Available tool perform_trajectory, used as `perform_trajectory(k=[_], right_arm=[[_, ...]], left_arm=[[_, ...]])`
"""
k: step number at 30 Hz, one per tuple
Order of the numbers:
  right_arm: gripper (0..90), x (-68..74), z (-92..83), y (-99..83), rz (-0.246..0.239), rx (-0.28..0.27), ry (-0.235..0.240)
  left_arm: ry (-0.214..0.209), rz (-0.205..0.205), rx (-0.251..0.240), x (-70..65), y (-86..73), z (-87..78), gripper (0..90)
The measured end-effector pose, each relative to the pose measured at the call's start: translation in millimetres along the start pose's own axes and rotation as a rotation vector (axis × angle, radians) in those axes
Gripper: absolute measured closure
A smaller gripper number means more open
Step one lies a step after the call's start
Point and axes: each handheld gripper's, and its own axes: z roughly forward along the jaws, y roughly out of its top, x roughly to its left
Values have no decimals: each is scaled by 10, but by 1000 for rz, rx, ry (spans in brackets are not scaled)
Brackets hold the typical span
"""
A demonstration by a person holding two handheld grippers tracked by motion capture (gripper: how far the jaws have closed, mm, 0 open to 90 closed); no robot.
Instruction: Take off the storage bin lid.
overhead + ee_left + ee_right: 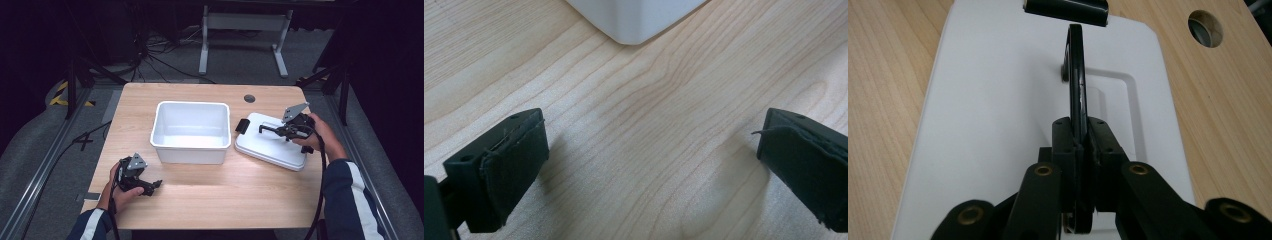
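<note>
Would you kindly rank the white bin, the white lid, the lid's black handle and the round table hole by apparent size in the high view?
1. white bin
2. white lid, slightly smaller
3. black handle
4. table hole, smallest

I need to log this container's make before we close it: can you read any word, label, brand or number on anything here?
None: no readable text on the white plastic bin, the white plastic lid or its black handle, held by the right gripper, nor on the light wooden table.
</note>
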Motion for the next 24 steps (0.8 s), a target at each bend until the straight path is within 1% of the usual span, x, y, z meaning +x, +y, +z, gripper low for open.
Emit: perform_trajectory(k=[5,8,12,17,20,24], right_arm=[[841,-5,31,-22,14,-2,2],[840,-10,50,-36,16,4,9],[836,-16,80,-59,17,15,5],[830,-18,105,-83,30,23,7],[827,-29,94,-94,45,1,5],[811,-28,86,-98,51,-2,2]], left_arm=[[0,0,0,0,0,0,6],[0,0,0,0,0,0,6],[0,0,0,0,0,0,6],[0,0,0,0,0,0,5],[0,0,0,0,0,0,6],[0,0,0,0,0,0,6]])
